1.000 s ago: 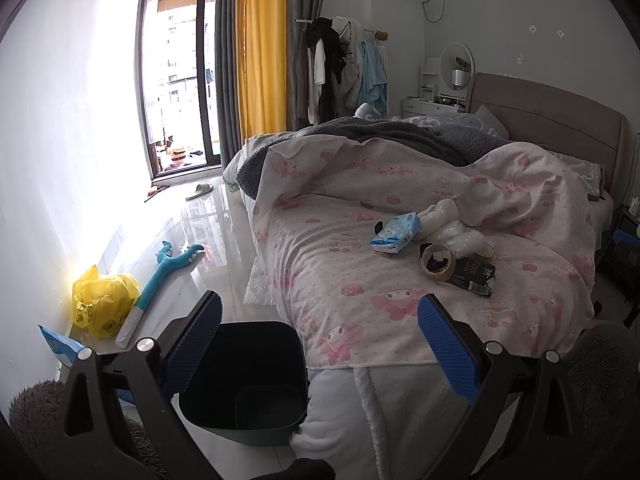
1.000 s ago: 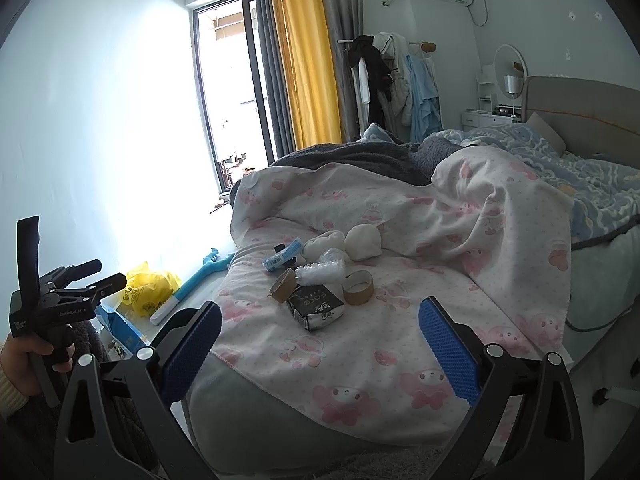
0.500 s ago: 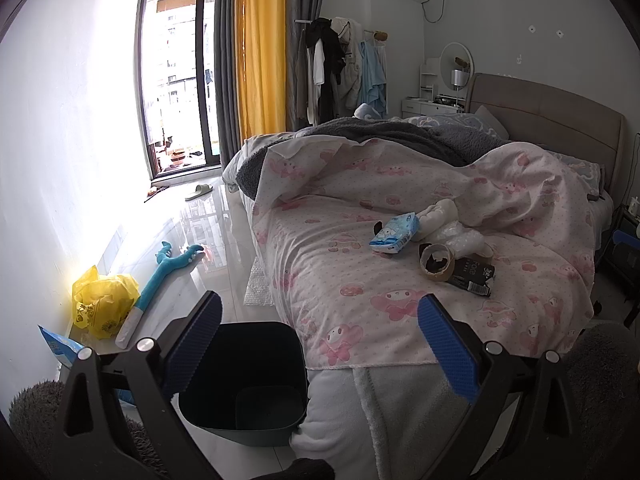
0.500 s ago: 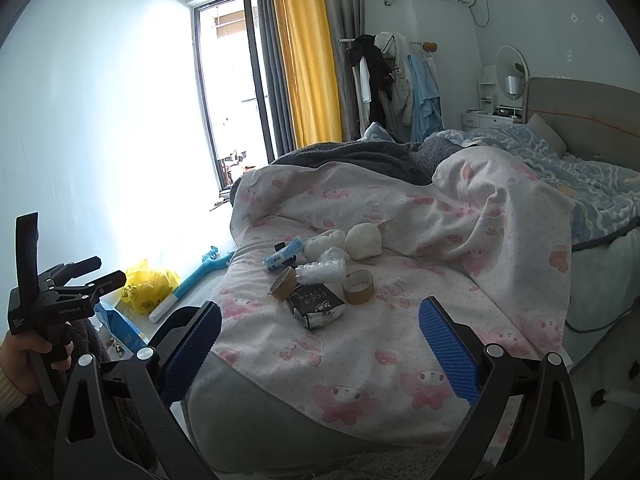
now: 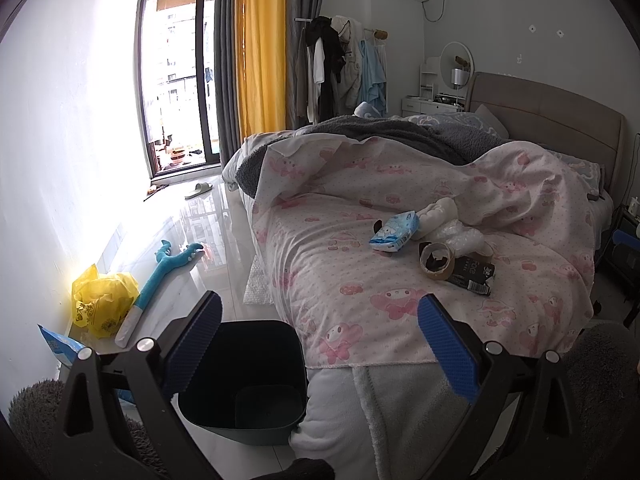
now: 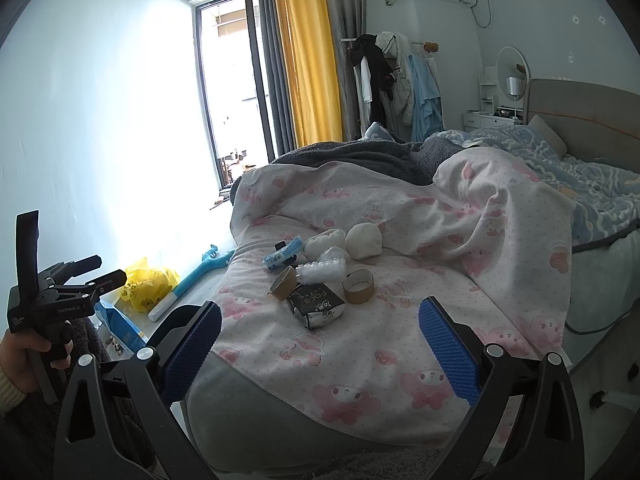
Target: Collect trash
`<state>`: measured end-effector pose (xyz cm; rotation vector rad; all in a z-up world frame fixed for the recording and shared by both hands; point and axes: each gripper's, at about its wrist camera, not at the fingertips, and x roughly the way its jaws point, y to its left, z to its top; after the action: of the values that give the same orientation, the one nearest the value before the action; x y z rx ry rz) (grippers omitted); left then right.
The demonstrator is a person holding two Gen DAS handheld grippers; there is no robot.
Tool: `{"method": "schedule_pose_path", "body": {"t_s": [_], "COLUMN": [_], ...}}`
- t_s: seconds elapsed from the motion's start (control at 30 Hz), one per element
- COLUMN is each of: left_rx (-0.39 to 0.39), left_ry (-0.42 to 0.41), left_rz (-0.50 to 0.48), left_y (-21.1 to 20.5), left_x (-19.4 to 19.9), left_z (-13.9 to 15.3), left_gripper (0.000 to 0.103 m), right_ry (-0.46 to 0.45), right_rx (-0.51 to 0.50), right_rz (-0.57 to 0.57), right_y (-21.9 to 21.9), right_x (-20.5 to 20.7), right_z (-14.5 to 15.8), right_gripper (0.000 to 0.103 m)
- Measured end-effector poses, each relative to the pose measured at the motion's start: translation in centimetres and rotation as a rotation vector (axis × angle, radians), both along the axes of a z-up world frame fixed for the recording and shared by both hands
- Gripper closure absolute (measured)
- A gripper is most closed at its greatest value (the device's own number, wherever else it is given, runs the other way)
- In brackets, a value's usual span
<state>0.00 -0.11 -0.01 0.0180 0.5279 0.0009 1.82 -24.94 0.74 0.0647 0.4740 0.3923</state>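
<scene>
At the bottom of the left wrist view, the left gripper (image 5: 318, 348) is seen with its blue pads spread wide and nothing between them. A dark bin (image 5: 256, 380) stands on the floor at about 7 o'clock, just beside the foot of the bed (image 5: 400, 400). On the pink blanket (image 5: 340, 264), toward 2 o'clock, the trash is gathered: a blue packet (image 5: 394, 231), a tape roll (image 5: 436, 260), a black carton (image 5: 472, 274) and white wads (image 5: 440, 214), lying close together. A yellow bag (image 5: 102, 300) and a teal toy (image 5: 168, 272) are found on the floor at 9 o'clock. From the right wrist view, the right gripper (image 6: 319, 348) is likewise held released, with empty space between its pads. The black carton (image 6: 316, 306) lies just above centre, with two tape rolls (image 6: 359, 286) beside it, a clear wrapper (image 6: 322, 270) behind it, and the blue packet (image 6: 282, 254) and white wads (image 6: 362, 240) toward 12 o'clock. At 9 o'clock the left gripper (image 6: 96, 272) is seen gripped by a hand (image 6: 24, 360).
</scene>
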Motion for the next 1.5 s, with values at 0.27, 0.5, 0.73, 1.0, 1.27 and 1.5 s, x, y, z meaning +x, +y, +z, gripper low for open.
{"method": "schedule_pose_path", "body": {"t_s": [0.27, 0.5, 0.73, 1.0, 1.27, 1.5], "left_rx": [-0.008, -0.011, -0.005, -0.02, -0.022, -0.078], "left_ry": [0.0, 0.0, 0.016, 0.017, 0.017, 0.034], "left_rz": [-0.01, -0.013, -0.031, -0.079, -0.147, -0.178], "left_y": [-0.1, -0.3, -0.3, -1.6, -2.4, -1.6], "left_x": [0.0, 0.0, 0.0, 0.1, 0.6, 2.5], "left_z": [0.1, -0.1, -0.3, -0.4, -0.4, -1.0], "left_gripper": [0.003, 0.003, 0.003, 0.003, 0.004, 0.004], "right_ry": [0.001, 0.003, 0.007, 0.031, 0.065, 0.108], "right_rx": [-0.001, -0.01, -0.017, 0.011, 0.011, 0.015], "right_rz": [0.0, 0.0, 0.004, -0.006, -0.002, 0.016], "right_y": [0.1, 0.4, 0.2, -0.7, -0.6, 0.3], "right_x": [0.0, 0.1, 0.1, 0.4, 1.0, 3.1], "right_z": [0.0, 0.0, -0.4, -0.6, -0.2, -0.8], "right_gripper": [0.003, 0.003, 0.003, 0.003, 0.003, 0.003]}}
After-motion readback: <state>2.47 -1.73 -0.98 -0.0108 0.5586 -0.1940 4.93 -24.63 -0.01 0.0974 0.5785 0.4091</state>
